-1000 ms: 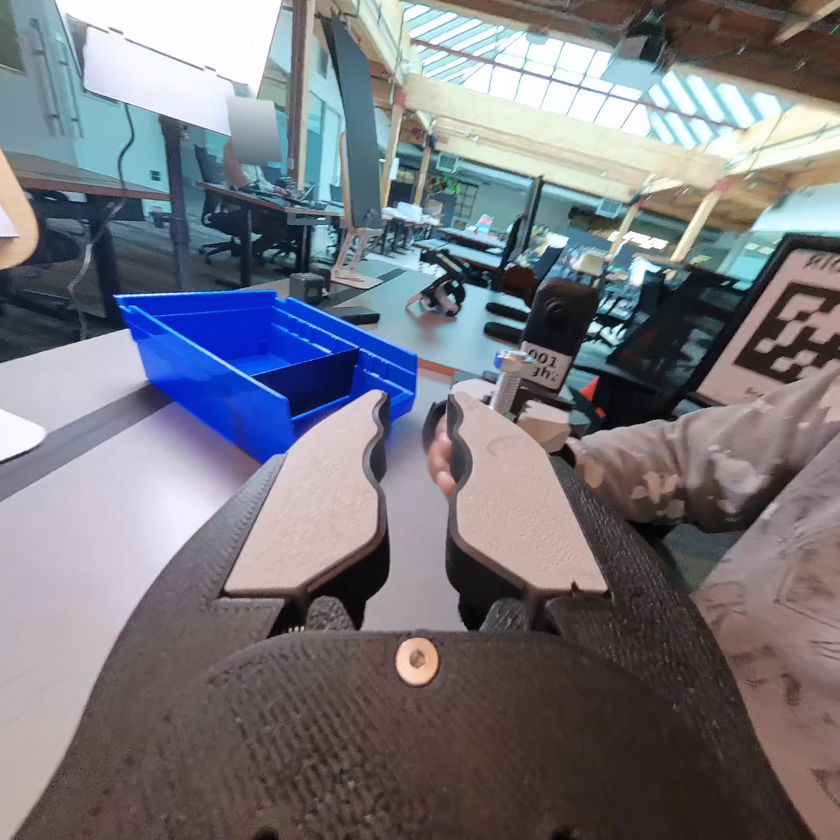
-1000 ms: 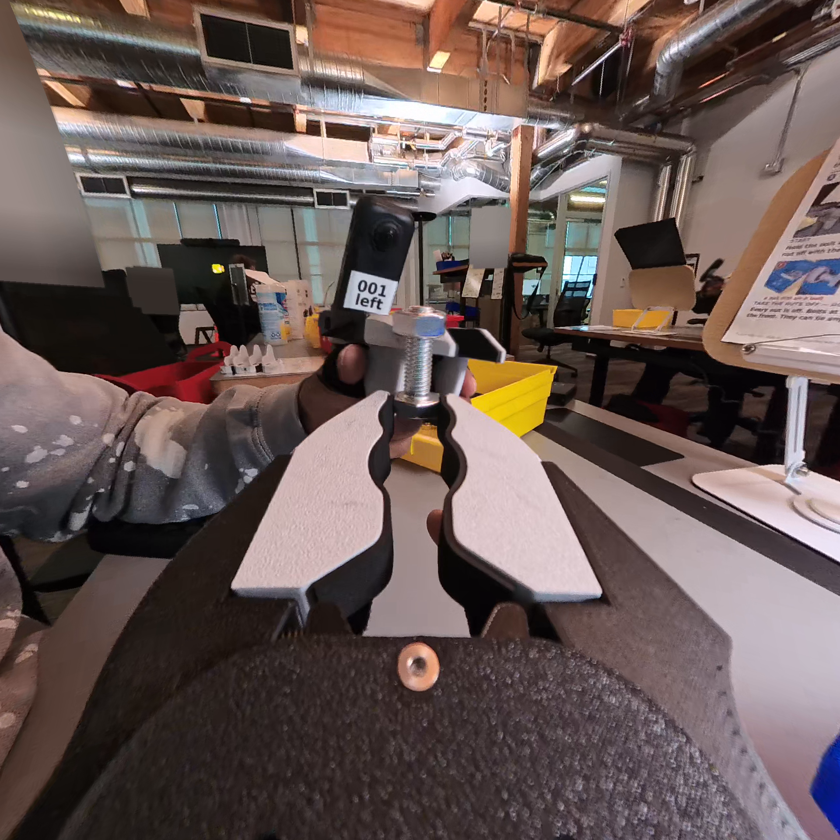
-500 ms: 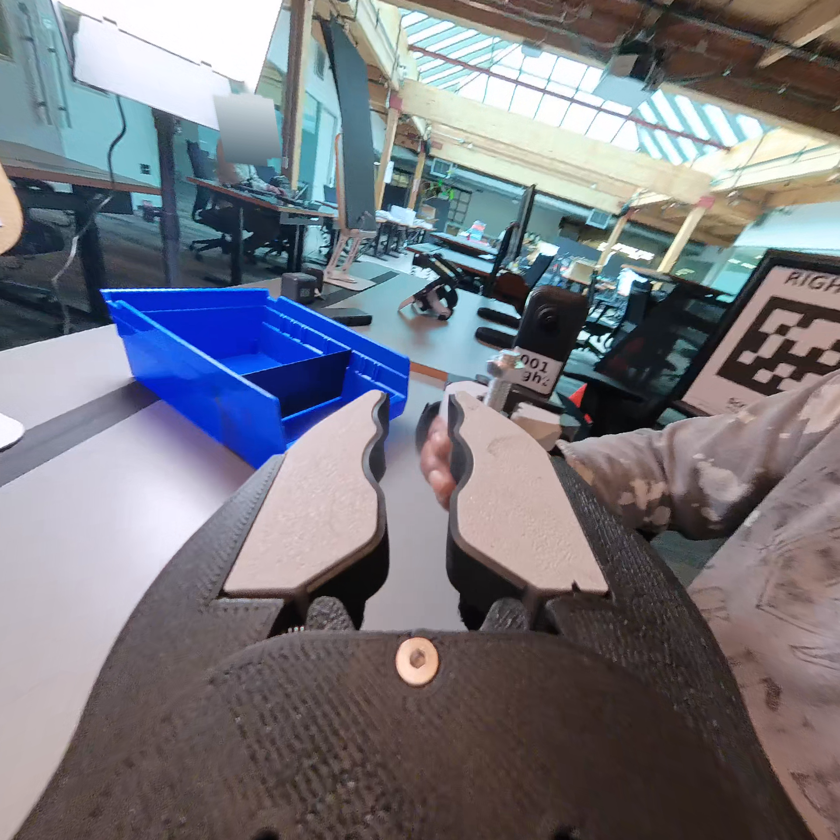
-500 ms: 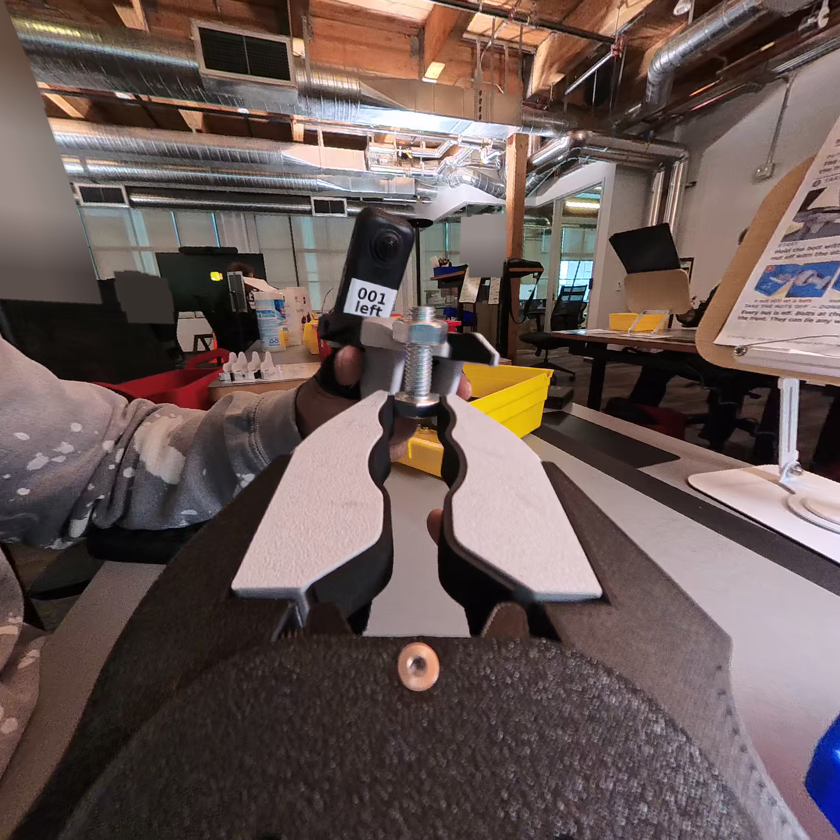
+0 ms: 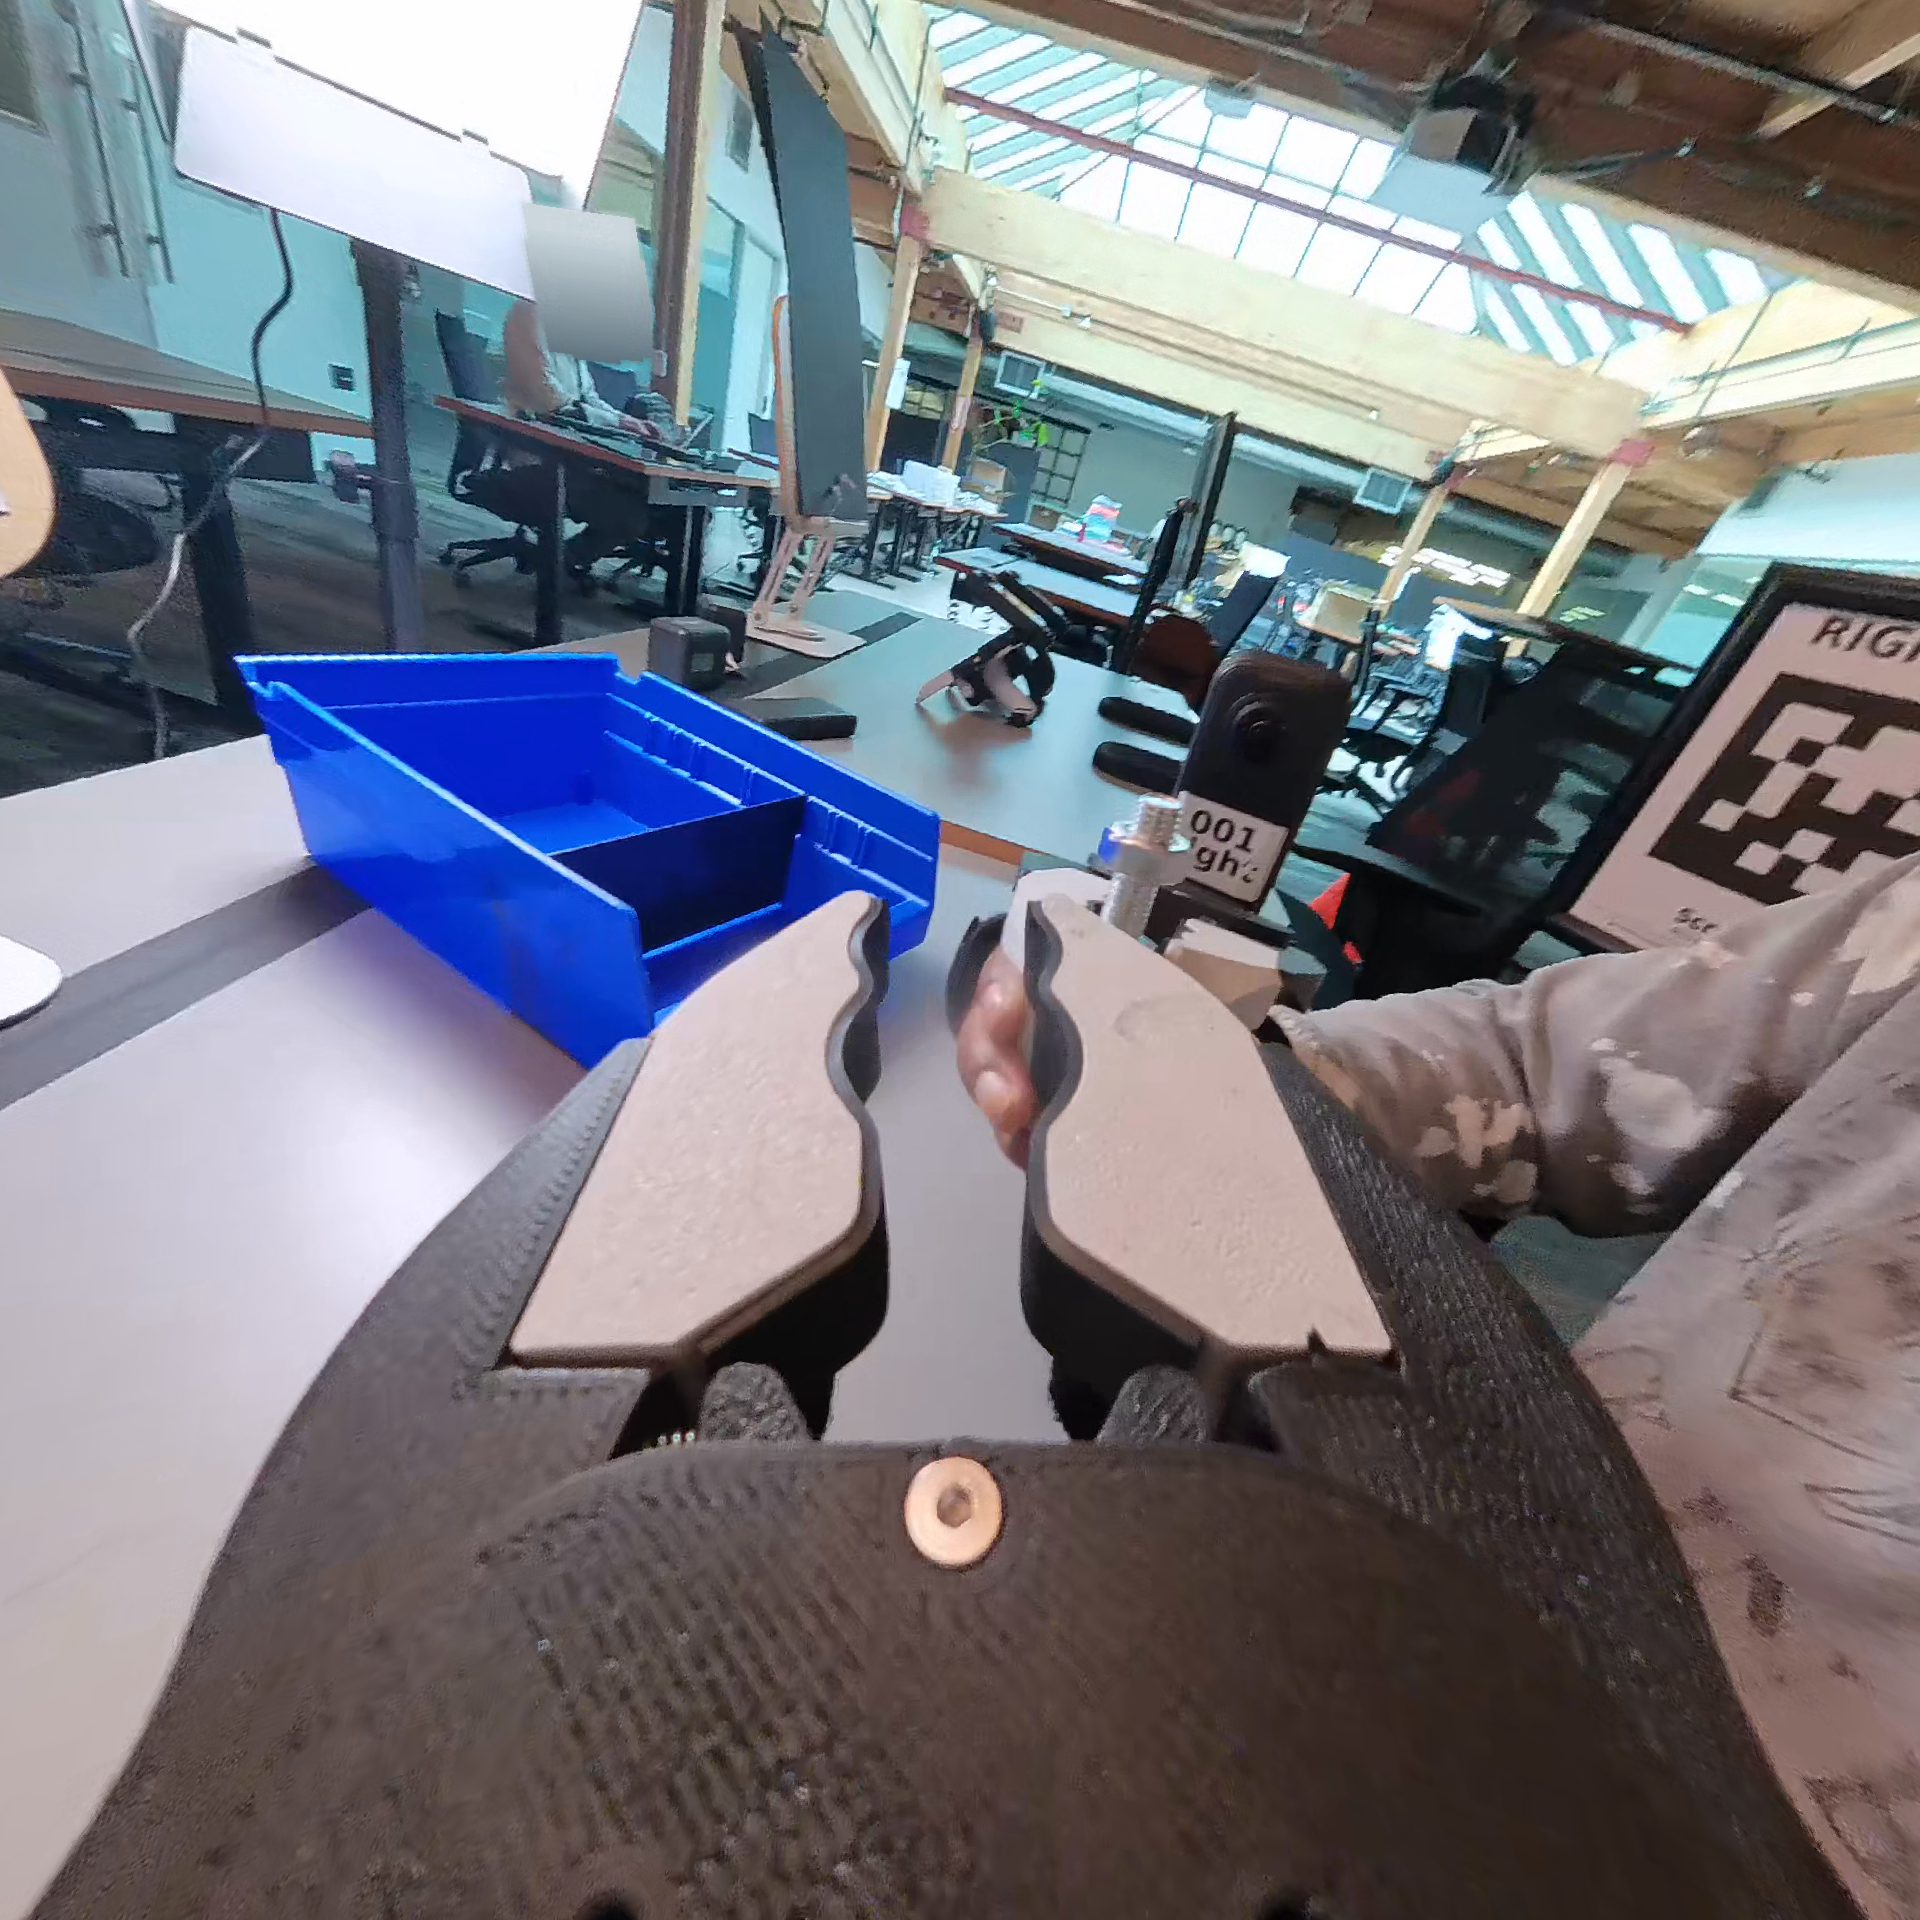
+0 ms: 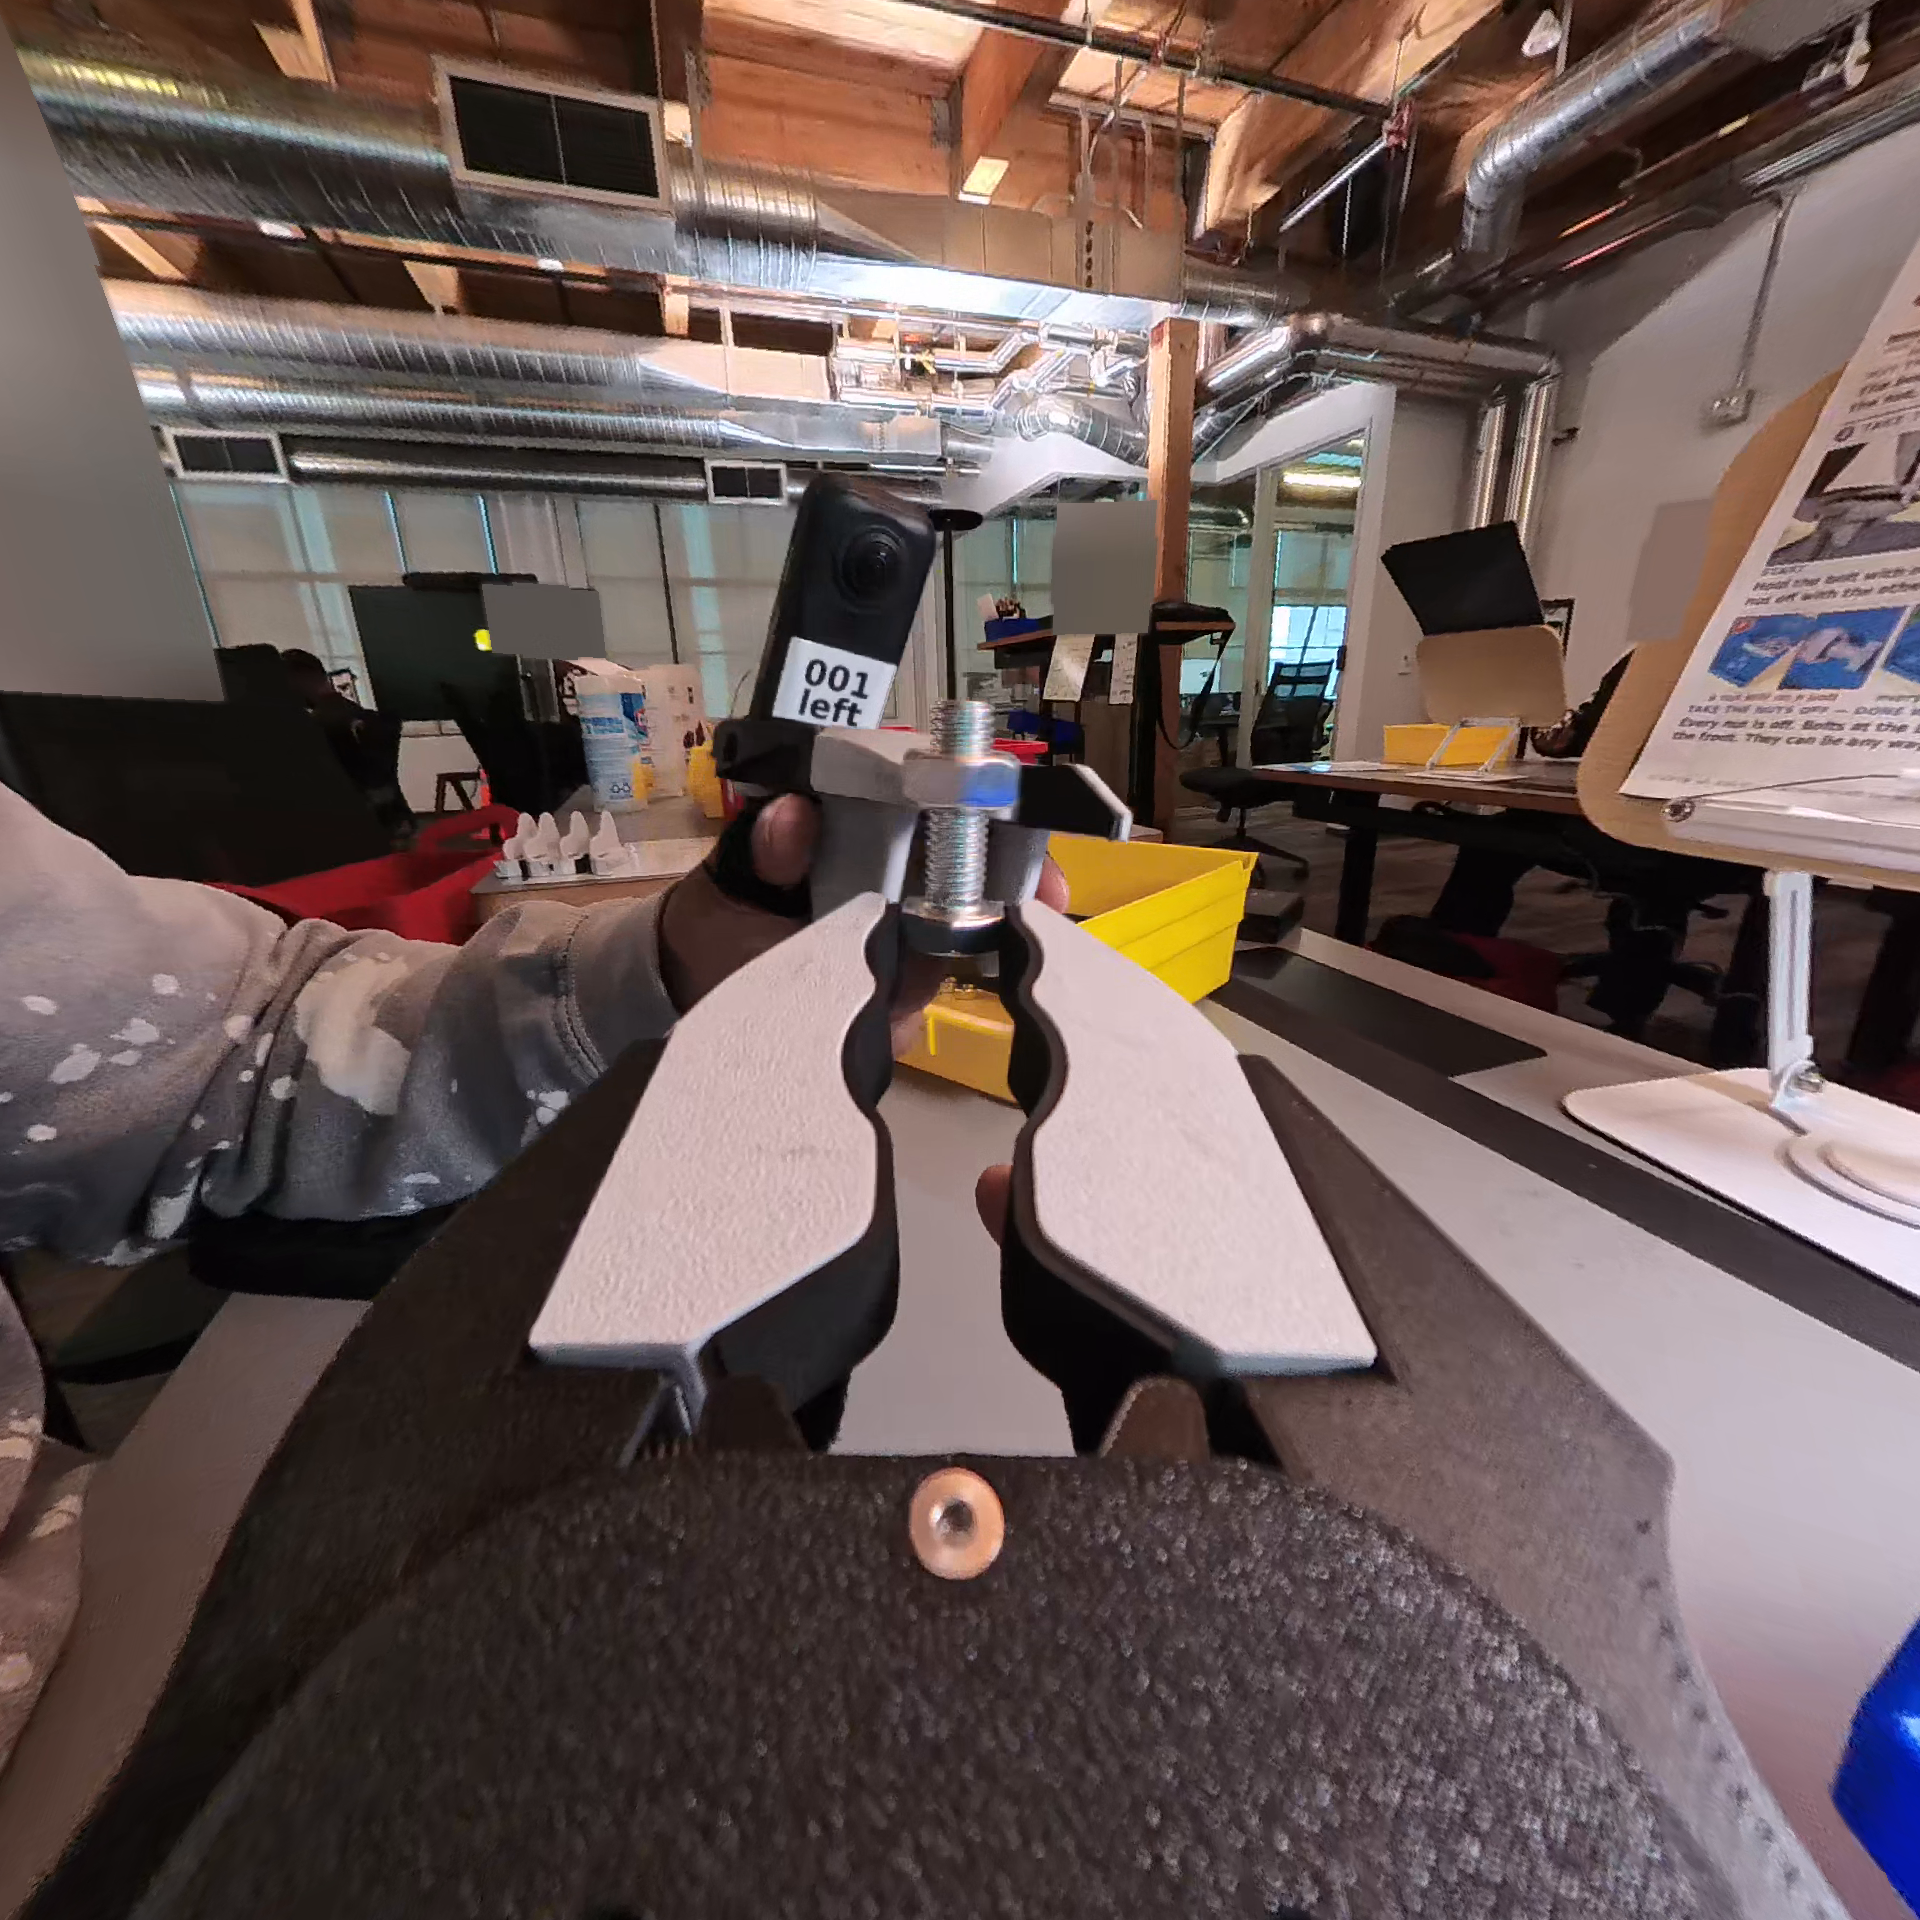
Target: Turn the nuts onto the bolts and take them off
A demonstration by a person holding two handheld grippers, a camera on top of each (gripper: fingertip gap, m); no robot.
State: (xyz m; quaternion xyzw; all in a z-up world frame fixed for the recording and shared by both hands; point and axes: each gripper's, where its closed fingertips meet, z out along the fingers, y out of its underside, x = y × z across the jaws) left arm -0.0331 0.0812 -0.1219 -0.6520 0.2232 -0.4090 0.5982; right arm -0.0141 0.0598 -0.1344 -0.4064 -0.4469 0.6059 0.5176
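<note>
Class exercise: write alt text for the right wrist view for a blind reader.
The right gripper clamps the head of an upright bolt with a nut near its top. The hand-held left gripper sits close behind the nut, with a yellow bin on the table beyond.

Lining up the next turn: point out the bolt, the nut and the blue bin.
bolt [image 6: 958,868]: right wrist view, threaded shank below the nut.
nut [image 6: 961,779]: right wrist view, front face.
blue bin [image 5: 457,894]: left wrist view, near side wall.
</note>
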